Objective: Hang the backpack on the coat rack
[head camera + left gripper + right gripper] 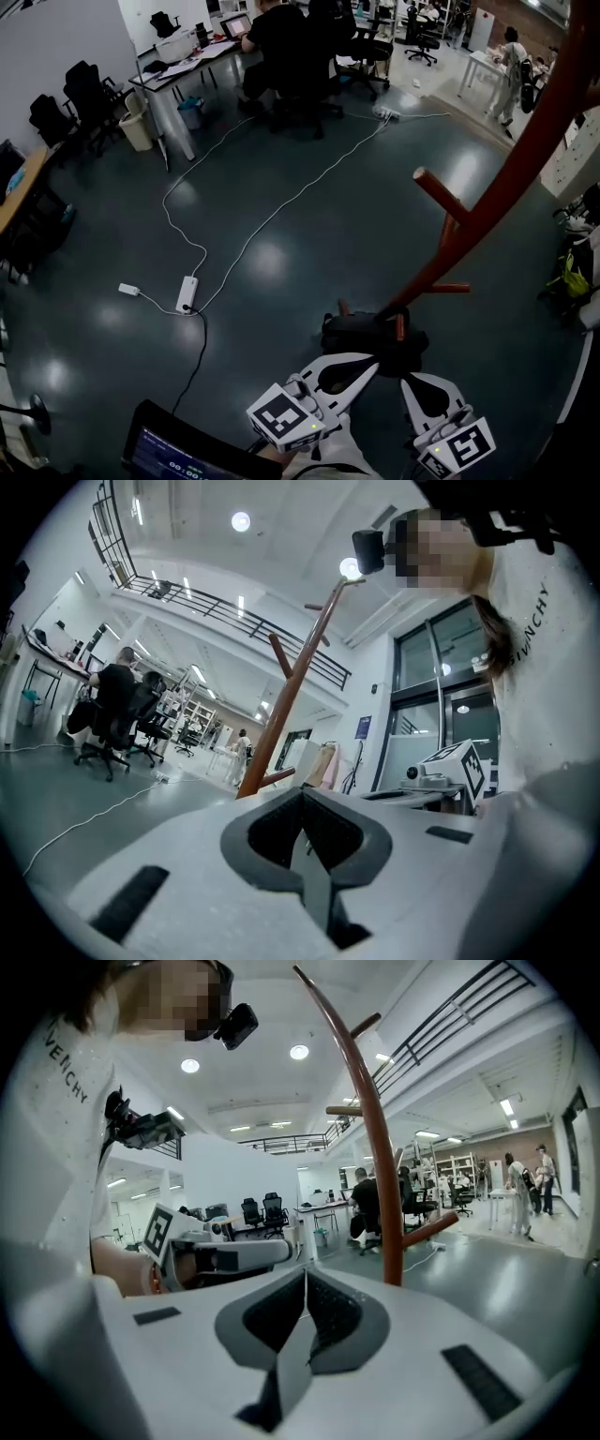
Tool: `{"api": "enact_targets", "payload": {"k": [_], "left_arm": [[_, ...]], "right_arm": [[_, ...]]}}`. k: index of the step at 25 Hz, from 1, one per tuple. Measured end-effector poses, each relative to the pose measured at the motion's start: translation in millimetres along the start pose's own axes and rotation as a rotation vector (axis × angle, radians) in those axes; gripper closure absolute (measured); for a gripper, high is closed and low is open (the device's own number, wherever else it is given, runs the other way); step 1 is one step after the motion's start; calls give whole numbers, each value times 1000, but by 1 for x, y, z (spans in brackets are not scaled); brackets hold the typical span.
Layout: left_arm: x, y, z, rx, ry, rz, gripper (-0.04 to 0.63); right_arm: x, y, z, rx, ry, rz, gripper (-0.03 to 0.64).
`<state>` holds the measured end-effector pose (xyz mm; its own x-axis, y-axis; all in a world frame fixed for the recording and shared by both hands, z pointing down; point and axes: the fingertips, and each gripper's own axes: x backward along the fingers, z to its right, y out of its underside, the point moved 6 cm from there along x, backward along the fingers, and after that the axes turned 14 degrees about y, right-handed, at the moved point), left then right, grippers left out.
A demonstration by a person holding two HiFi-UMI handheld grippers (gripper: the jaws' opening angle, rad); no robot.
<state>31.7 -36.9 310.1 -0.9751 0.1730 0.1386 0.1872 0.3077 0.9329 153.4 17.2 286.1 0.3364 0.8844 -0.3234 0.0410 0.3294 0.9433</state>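
Observation:
A black backpack sits low over the foot of the red-brown coat rack, just past my two grippers. My left gripper is shut, with its tips at the backpack's near edge. To its right, my right gripper is shut at that same edge. In the left gripper view the left gripper has its pads pressed together and points level at the rack. The right gripper view shows the right gripper with its pads together, the rack close ahead. Neither gripper view shows the backpack itself.
A rack peg sticks out towards me at mid height. A white power strip and cables lie on the dark floor to the left. Desks, office chairs and a seated person are at the back. A screen is at the lower left.

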Motion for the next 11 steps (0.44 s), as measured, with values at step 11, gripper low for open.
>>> {"api": "enact_targets", "payload": {"k": [11], "left_arm": [[-5, -29, 30, -30, 29, -6, 586]], "right_arm": [[40, -28, -5, 47, -2, 56, 594]]}}
